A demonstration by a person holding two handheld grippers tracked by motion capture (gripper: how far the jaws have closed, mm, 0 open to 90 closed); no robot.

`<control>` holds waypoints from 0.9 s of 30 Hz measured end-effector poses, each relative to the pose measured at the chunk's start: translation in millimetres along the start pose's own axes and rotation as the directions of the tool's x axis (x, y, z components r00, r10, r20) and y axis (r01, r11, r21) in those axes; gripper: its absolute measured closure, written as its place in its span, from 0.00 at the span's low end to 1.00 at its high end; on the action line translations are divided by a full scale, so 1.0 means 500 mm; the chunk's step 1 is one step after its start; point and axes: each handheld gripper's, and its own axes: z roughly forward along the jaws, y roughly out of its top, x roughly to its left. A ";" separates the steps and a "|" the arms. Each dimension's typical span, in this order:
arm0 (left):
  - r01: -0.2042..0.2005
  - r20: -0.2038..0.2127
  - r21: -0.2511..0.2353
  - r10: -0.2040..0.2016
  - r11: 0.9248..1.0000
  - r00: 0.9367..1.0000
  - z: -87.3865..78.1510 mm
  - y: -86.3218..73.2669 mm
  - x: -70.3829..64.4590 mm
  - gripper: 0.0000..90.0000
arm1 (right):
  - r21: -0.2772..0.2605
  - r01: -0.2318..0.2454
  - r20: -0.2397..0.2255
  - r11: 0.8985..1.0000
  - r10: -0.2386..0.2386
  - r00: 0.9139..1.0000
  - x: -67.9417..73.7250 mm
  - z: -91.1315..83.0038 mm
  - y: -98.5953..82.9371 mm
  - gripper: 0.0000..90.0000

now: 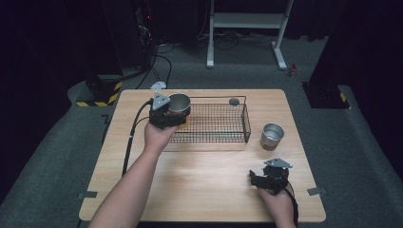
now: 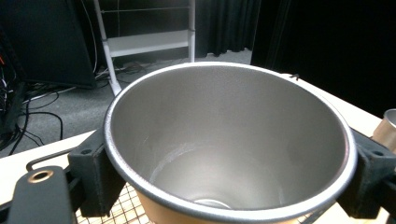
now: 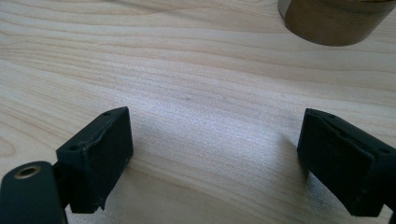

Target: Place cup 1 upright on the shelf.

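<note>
Both forearms bare, no sleeves. Left gripper and right gripper black and blocky, grey three-cornered plate on top, black cable trailing; brass screw eyelet beside the jaws.

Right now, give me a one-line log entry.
left gripper: shut on metal cup, over wire basket | right gripper: open, above table | second cup: beside basket

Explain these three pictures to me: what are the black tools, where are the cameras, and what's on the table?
A person holds a two-jaw claw in each hand. One camera looks down from above; one more rides on each claw, looking along its jaws. On the table sit a wire basket and a metal cup. The left claw grips a second cup by its sides at the basket's left end. The right claw, jaws apart and holding nothing, rests low near the table's front, the standing cup just ahead.
</note>
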 end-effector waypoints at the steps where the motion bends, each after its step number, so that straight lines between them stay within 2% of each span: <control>1: 0.004 -0.001 0.001 -0.004 1.000 1.000 0.004 0.000 0.001 0.15 | 0.000 0.000 0.000 1.000 0.000 1.000 0.000 0.000 0.000 0.12; 15: 0.023 -0.018 0.036 -0.022 0.999 1.000 0.053 -0.022 0.014 0.15 | -0.001 0.005 -0.001 1.000 -0.005 1.000 -0.001 0.000 0.000 0.11; 27: 0.043 -0.038 0.075 -0.041 0.996 0.998 0.077 -0.050 0.016 0.15 | -0.001 0.002 -0.001 1.000 -0.002 1.000 0.000 0.000 0.000 0.11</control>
